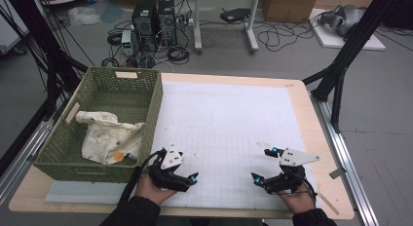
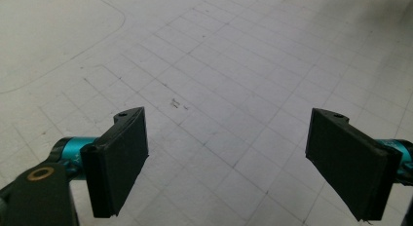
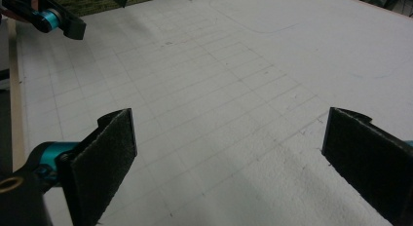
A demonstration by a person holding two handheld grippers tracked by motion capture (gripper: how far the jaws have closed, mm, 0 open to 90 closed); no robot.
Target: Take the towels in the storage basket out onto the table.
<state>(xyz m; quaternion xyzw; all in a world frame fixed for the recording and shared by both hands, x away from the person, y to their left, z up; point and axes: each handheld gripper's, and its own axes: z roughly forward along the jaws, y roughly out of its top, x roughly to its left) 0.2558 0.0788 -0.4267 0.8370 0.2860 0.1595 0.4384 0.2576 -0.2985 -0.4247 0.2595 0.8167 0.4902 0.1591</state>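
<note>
Both tongs, left (image 1: 194,178) and right (image 1: 260,165), gape empty right of the basket (image 1: 62,149); next probably reaching its cloth (image 1: 111,137).

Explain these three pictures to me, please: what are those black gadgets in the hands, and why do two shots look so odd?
A person sits at a table covered by a white gridded mat, holding a hand-operated tool in each hand. Each tool is a gripper with two black jaws. The wide shot comes from a camera above the table: the left gripper shows at its left, the right gripper at its right. The other two shots come from small cameras riding on the grippers, looking out along the jaws, so you see black pads rising from below. Both grippers stand open and hold nothing. A green woven basket sits on the left of the table, with a crumpled cream cloth inside.
</note>
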